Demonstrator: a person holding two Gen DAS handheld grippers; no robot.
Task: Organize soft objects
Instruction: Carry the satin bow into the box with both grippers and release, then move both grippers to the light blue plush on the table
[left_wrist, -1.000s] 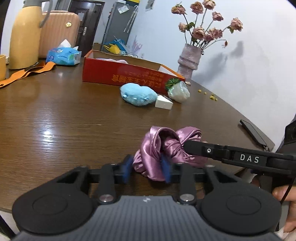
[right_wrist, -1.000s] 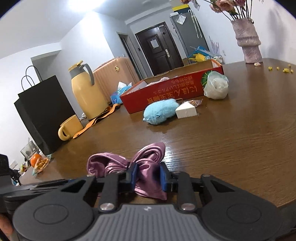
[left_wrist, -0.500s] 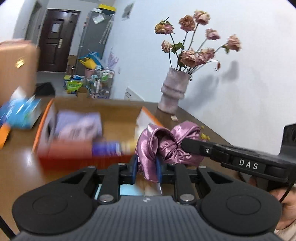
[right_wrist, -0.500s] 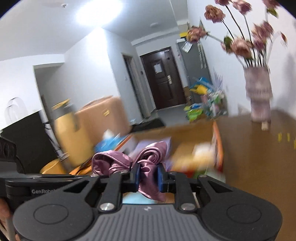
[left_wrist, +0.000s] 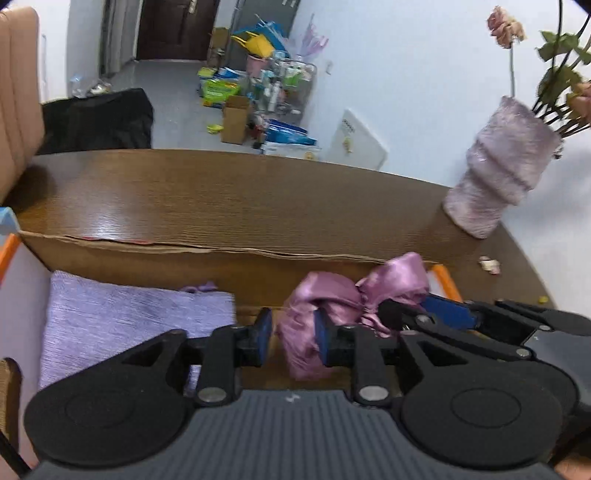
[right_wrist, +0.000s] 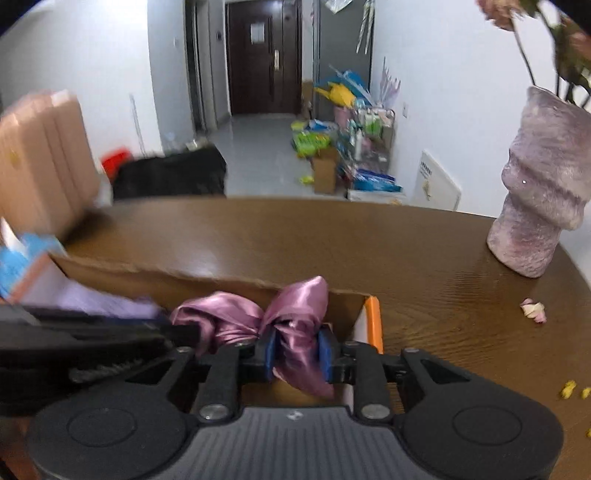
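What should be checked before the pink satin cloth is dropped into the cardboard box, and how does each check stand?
1. Satin cloth above the cardboard box opening: ok.
2. Left tool jaws opening, cloth between them, one pad clear of it: ok.
3. Right tool jaws opening, but both pads press the cloth: not ok.
4. Bare box floor beside the lilac cloth: ok.
5. Vase apart from both tools: ok.
6. Drop height: cannot tell.
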